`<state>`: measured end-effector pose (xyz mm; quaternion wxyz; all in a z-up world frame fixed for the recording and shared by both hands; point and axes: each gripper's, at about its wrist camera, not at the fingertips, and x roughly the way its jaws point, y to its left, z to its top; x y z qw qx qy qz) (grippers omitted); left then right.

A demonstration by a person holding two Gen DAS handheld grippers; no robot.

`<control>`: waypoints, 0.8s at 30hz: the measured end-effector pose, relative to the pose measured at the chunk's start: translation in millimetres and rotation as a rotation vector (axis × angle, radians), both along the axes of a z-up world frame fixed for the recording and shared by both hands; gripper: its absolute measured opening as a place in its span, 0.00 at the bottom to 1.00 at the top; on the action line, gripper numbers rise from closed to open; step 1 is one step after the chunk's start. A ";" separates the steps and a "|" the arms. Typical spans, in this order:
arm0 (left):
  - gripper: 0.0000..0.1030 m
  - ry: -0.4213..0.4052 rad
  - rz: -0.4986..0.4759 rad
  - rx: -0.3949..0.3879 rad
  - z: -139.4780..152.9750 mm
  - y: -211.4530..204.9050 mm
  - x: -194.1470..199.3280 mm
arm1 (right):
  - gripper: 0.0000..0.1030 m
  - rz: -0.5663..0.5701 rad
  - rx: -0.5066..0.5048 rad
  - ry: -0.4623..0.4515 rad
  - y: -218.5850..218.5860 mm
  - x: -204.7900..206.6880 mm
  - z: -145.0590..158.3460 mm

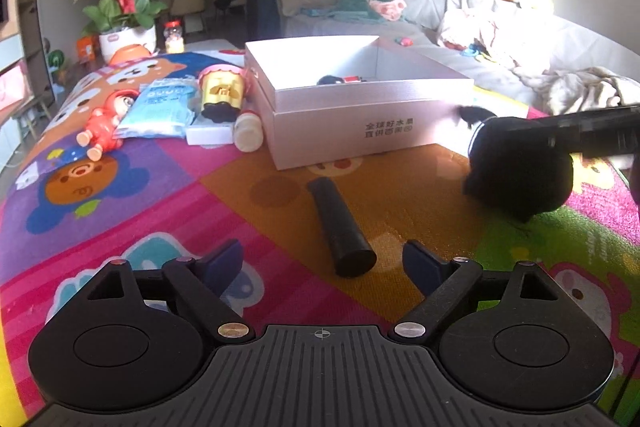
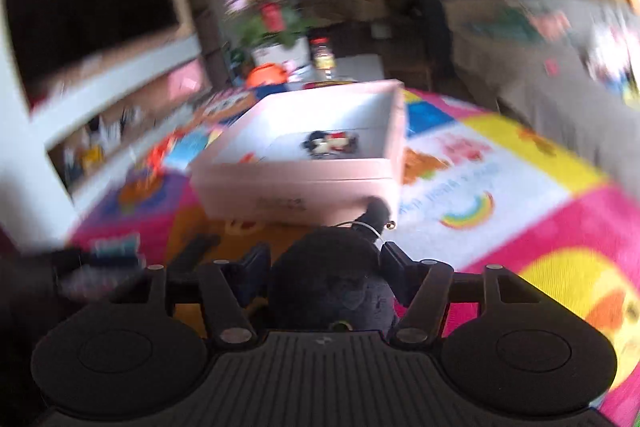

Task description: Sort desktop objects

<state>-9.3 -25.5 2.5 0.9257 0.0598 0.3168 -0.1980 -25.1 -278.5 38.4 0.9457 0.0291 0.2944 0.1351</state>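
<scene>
Black plush toy [image 2: 326, 281] sits clamped between the right claw [image 2: 325, 267] pads, pink box [image 2: 296, 187] right ahead of it. Left claw [image 1: 322, 263] hangs released, a black cylinder [image 1: 340, 227] lying loose between its fingers on the bench [image 1: 160, 207]. Red doll [image 1: 105, 123] and blue packet [image 1: 160, 107] off front-left.

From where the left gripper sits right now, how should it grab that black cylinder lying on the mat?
Grip the black cylinder across its wide near end, straight ahead of the left gripper. It lies flat on the mat, thick end pointing towards the open jaws, narrowing towards the pink box. Come in low from the near side, one pad on each round flank. The thick end probably gives the surer hold.
</scene>
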 end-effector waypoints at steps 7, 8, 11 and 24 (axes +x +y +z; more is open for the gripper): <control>0.91 -0.009 -0.001 0.000 0.8 1.2 -2.2 | 0.73 0.076 -0.039 -0.039 17.5 -7.5 3.2; 0.91 -0.007 -0.002 0.000 0.8 0.9 -2.4 | 0.73 0.127 -0.020 -0.050 16.9 -14.8 8.7; 0.91 -0.004 -0.003 0.002 0.6 0.4 -1.5 | 0.74 0.231 0.050 -0.061 16.2 -27.8 21.6; 0.92 0.001 -0.022 0.010 0.0 -1.7 -2.2 | 0.68 0.103 0.012 0.078 23.7 -6.8 -8.1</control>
